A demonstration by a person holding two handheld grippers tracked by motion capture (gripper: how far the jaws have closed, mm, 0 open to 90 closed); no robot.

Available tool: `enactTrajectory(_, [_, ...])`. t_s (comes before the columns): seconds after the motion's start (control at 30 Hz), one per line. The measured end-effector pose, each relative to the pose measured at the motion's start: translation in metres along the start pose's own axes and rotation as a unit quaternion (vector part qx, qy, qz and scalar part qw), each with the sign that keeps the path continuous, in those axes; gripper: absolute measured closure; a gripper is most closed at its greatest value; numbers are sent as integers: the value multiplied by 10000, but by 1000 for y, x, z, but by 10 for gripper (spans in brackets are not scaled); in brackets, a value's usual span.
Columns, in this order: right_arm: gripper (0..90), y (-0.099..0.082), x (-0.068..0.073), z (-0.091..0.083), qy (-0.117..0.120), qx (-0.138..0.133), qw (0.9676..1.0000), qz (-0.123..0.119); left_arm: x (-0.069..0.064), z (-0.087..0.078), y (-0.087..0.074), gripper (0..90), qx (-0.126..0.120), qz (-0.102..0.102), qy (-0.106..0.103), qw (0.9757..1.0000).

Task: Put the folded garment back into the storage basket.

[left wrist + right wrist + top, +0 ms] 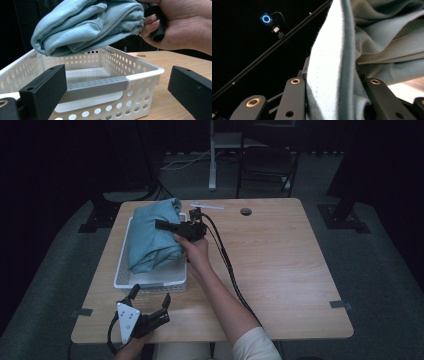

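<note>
One folded teal garment point(152, 236), one white perforated basket point(150, 281) and two grippers were counted, along with one chair point(267, 162) beyond the far edge of the table and one pale strip point(207, 206) lying near that edge. A single round grommet hole point(245, 211) was seen in the tabletop at upper centre.

The surface was a light wood-grain table point(280, 265), set on grey carpet in a dark room with black stands at both sides. In the right gripper view a small blue-ringed light point(266, 18) was seen at upper left against blackness.

The garment was a soft knit in pale blue-green, bunched into thick folds with stitched hems showing. It was held at left of centre in the high view, raised above the basket; in the left gripper view point(90, 25) it hung clear over the basket's rim point(145, 73) and a grey handle grip point(96, 86) was seen on the near wall.

The right gripper point(170, 226) was clenched on the cloth, a fold of which point(332, 82) was pinched between its jaws. The left gripper point(150, 302) was rested at the lower left of the table, its jaws spread apart and holding nothing, just in front of the basket.
</note>
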State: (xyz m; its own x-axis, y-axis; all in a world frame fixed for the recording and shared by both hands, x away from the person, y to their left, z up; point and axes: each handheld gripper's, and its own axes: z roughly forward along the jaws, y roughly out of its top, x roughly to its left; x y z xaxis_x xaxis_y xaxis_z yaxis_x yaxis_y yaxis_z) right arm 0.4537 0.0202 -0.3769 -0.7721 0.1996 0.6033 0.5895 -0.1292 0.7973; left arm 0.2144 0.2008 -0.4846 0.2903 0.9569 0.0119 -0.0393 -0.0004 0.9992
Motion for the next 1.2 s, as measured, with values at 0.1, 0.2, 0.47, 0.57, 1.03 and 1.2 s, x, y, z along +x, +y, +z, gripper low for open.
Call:
enactTrajectory(0.1, [675,-1,-3,0,-43,-13,10000,71,0,0,0,34,2,0,0,10000])
enactTrajectory(0.2, [675,-2,-4,1,-54,-6,9999,106,0,0,0,34,0,1,-1,10000])
enactTrajectory(0.47, [675,-7,-6,6,-166,141,9996,151,0,0,0,34,6,-3,-24,10000])
enactTrajectory(0.57, [675,-9,-6,9,-230,229,9994,135,0,0,0,34,5,-4,-25,10000])
enactTrajectory(1.03, [675,-24,-9,28,-686,871,9938,110,0,0,0,34,3,-2,-29,10000])
enactTrajectory(1.2, [674,-25,-7,36,-878,1179,9891,-17,0,0,0,34,-8,-3,-30,10000])
